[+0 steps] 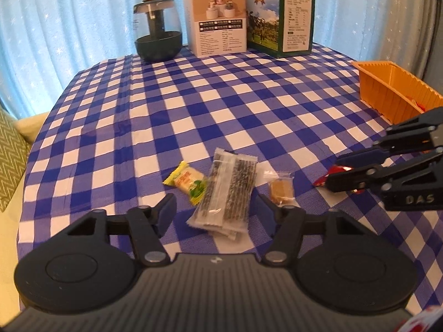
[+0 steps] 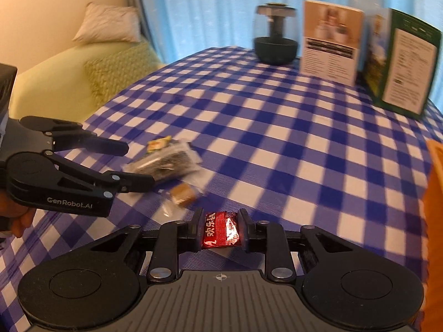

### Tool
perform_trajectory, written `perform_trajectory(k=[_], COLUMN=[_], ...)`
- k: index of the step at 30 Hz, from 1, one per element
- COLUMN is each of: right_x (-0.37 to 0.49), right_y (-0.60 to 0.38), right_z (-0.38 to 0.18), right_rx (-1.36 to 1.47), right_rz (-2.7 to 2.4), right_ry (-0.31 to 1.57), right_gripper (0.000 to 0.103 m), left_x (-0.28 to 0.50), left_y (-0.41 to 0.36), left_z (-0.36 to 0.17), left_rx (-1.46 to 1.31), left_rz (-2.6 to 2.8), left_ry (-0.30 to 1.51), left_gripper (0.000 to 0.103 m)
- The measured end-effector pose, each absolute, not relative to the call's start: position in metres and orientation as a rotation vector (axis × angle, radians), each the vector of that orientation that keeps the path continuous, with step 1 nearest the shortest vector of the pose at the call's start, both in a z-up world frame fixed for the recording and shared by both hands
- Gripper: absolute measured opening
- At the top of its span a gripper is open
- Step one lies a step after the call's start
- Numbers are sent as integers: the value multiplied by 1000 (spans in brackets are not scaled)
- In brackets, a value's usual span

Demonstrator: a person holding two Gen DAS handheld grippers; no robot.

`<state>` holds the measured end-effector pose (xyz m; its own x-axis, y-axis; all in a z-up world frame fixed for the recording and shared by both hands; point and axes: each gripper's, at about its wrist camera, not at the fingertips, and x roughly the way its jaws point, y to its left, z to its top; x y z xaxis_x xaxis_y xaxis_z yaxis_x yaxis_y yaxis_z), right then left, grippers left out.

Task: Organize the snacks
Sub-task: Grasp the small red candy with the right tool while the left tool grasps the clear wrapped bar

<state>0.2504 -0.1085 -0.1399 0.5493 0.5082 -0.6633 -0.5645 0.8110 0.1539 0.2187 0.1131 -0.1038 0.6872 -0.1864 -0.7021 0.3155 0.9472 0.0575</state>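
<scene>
On the blue-and-white checked cloth (image 1: 193, 96) lie a clear pack of dark sticks (image 1: 224, 193), a yellow-green snack (image 1: 188, 182) and a brown candy in clear wrap (image 1: 281, 189). My left gripper (image 1: 217, 210) is open and straddles the near end of the stick pack; its pads stand clear of the pack. Seen from the right wrist, the left gripper (image 2: 138, 163) reaches in from the left toward the stick pack (image 2: 169, 163). My right gripper (image 2: 220, 217) is shut on a red foil packet (image 2: 218, 232), held just above the cloth. An orange basket (image 1: 393, 91) stands at the right.
At the table's far edge stand a dark glass jar-like device (image 1: 157, 30), a white box (image 1: 218, 19) and a green box (image 1: 282, 16) before blue curtains. A sofa with a cushion (image 2: 108, 25) lies past the left edge. A hand (image 2: 16, 221) holds the left gripper.
</scene>
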Motion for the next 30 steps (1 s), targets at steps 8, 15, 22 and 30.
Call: perform_trajectory(k=[8, 15, 22, 30], right_x=[243, 229, 204, 191], right_y=[-126, -139, -155, -166], right_z=[-138, -139, -138, -140], right_rx=[-21, 61, 99, 118], right_rz=[599, 573, 542, 493], right_ry=[774, 812, 820, 816], right_gripper=[26, 26, 26, 26], left_x=[213, 173, 138, 157], left_y=[97, 78, 54, 52], left_z=[-106, -102, -103, -105], left_rx=[195, 119, 178, 154], left_rz=[-259, -172, -167, -169], left_ry=[817, 869, 829, 809], left_gripper=[38, 38, 43, 43])
